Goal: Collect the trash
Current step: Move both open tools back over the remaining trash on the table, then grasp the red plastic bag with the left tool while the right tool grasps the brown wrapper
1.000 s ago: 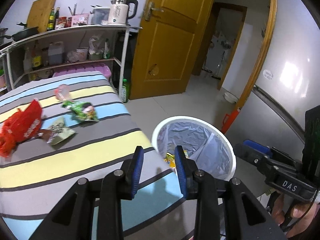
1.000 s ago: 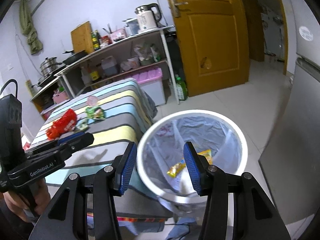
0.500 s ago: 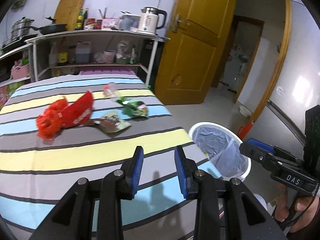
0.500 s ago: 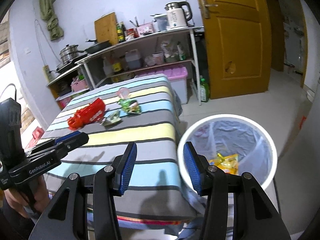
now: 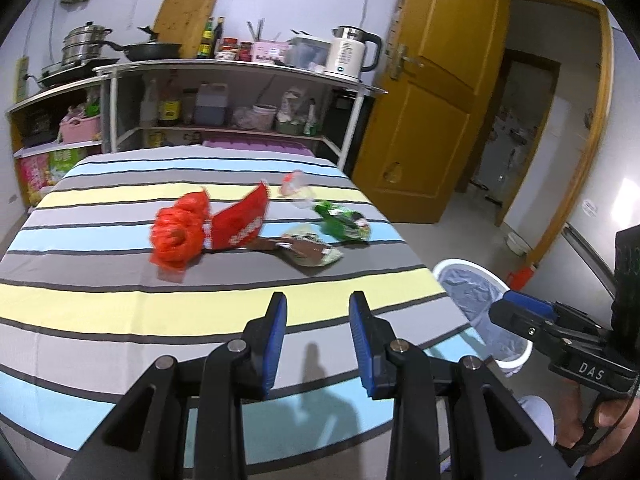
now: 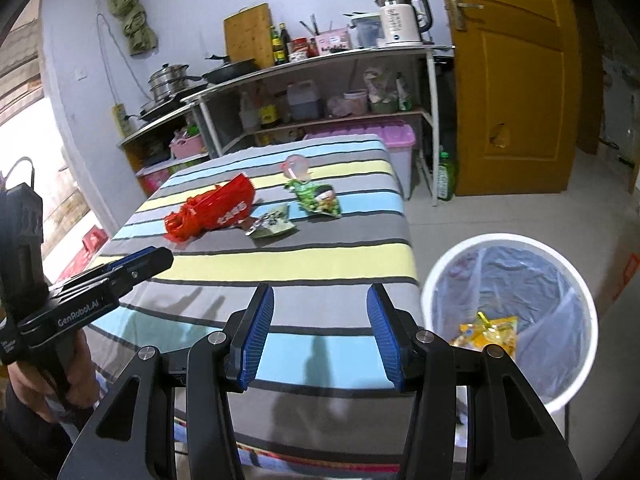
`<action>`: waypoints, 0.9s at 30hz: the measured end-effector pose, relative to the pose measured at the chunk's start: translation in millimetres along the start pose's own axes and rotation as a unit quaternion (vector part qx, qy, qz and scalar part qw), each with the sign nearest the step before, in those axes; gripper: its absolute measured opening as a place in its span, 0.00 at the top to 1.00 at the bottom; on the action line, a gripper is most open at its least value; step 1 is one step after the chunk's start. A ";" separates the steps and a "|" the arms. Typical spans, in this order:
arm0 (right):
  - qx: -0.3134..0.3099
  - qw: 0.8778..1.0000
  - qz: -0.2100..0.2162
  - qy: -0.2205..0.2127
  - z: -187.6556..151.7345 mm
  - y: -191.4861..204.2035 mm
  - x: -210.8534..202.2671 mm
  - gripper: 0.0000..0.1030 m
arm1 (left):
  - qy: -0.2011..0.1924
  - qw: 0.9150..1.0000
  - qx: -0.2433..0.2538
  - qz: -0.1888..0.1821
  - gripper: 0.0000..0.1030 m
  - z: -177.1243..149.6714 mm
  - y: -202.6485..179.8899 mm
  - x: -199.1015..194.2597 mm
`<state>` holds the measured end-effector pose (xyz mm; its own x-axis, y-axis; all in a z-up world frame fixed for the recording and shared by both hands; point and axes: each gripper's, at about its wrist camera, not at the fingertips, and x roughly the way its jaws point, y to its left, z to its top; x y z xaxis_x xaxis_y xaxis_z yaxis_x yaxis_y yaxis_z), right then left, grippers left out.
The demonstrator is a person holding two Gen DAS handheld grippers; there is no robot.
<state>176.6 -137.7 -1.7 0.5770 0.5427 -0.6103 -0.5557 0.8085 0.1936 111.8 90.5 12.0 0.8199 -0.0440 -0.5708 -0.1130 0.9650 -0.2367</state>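
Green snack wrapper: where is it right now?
In both wrist views the green snack wrapper lies on the striped table, toward its right edge, between the clear pink wrapper behind and the brown-and-white packet.

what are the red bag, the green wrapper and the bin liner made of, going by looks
Red bag: probably thin glossy plastic film; it is crumpled and bunched at one end.
Green wrapper: looks like printed plastic or foil-lined film, with shiny creased faces.
Bin liner: thin translucent plastic, wrinkled, letting the white bin show through.
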 end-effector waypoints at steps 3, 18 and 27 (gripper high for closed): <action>-0.011 1.000 0.008 0.004 3.1 8.0 9.2 0.52 | -0.003 1.000 -0.010 0.011 0.67 1.4 13.5 -0.9; -0.045 0.998 0.041 0.022 25.1 39.4 60.8 0.52 | -0.011 0.997 -0.050 0.065 0.56 19.1 76.9 13.6; -0.082 0.995 0.056 0.031 41.3 56.7 98.3 0.52 | 0.004 0.995 -0.051 0.080 0.51 32.2 99.3 45.5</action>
<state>226.6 -29.0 -19.0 0.4712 0.6075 -0.6395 -0.7066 0.6939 0.1385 156.0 192.6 -12.2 0.7824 0.1057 -0.6137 -0.2985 0.9285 -0.2206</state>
